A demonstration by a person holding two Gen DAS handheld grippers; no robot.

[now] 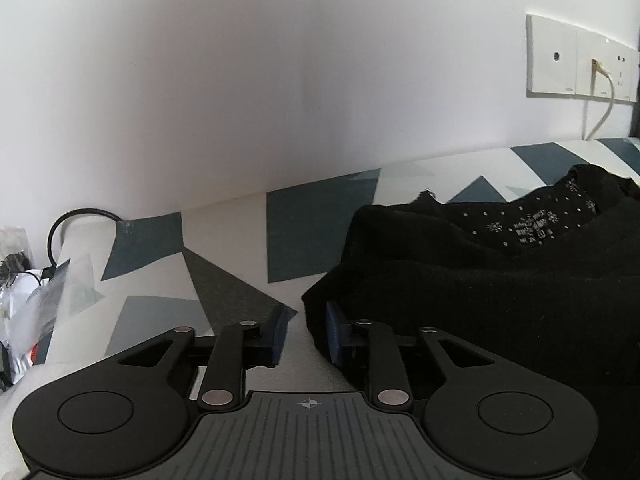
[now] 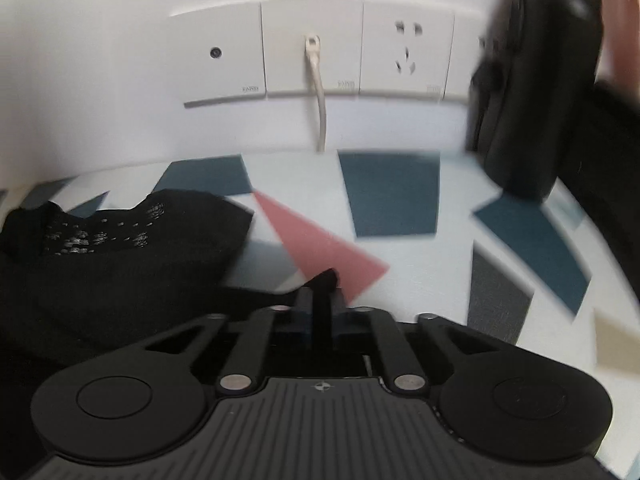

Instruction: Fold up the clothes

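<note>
A black garment [image 1: 500,280] with small white print inside its neckline lies on a table cover [image 1: 240,240] patterned in white, teal and grey. My left gripper [image 1: 307,330] stands at the garment's left edge, low over the cover. Its right pad [image 1: 334,328] touches the cloth edge, while the left pad [image 1: 280,332] is apart from it over bare cover, so the jaws are open. In the right wrist view the same garment [image 2: 120,280] fills the left side. My right gripper [image 2: 322,308] is shut on a pinched ridge of black cloth at the garment's right edge.
A white wall runs close behind the table, with a row of socket plates [image 2: 312,52] and a white cable [image 2: 320,112] hanging from one. A black bag [image 2: 532,100] stands at the far right. Plastic bags [image 1: 24,280] and a black cable loop [image 1: 80,216] lie at the far left.
</note>
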